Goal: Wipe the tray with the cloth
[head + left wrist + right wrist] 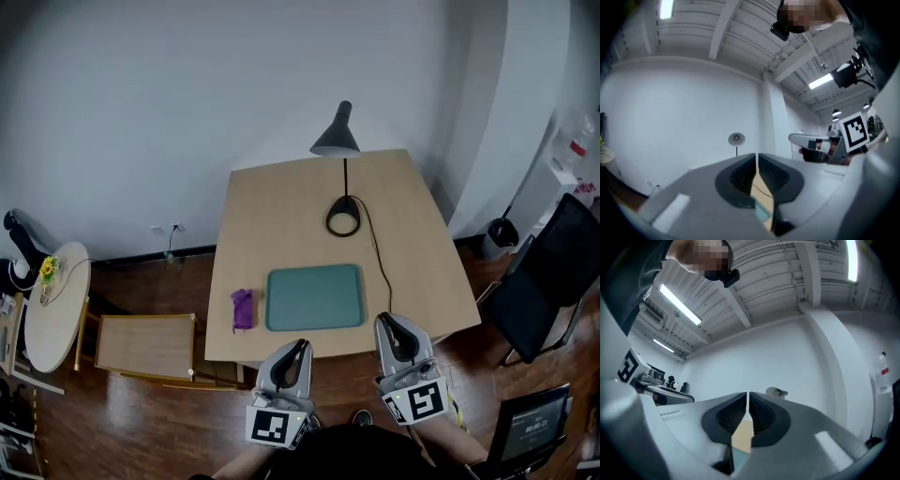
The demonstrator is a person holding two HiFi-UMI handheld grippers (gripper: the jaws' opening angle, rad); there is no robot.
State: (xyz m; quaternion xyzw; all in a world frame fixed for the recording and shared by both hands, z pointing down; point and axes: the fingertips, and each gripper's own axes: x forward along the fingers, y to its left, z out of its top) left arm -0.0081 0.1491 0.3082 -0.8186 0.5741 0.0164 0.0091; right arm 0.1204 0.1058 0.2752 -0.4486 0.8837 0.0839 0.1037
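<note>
Nearest the head camera, at the bottom of its view, the person holds two grey handheld grippers, each carrying a cube of black-and-white square markers. The left gripper (298, 345) has its dark ribbed jaws drawn together, with only a thin slit between them and nothing in it. The right gripper (387, 323) is clenched the same way and is also empty. Both are raised off the table and touch nothing.

Just beyond the two grippers, and between them, a flat teal-green rectangular tray (314, 297) lies on a light wooden square table (281, 206), near the table's front edge. A small crumpled purple cloth (242, 308) lies on the tabletop just beside the tray's left side. It is ahead of the left gripper and slightly to its left, apart from its jaws.

Further ahead of the right gripper, past the tray, stands a black desk lamp with a cone shade (343, 169). Its thin black cord (379, 258) runs back along the tabletop toward that gripper.

Well to the left of the left gripper, a low wooden side stand (145, 345) and a small round pale table (56, 309) stand on the dark wood floor. To the right of the right gripper sits a black chair (553, 272).
</note>
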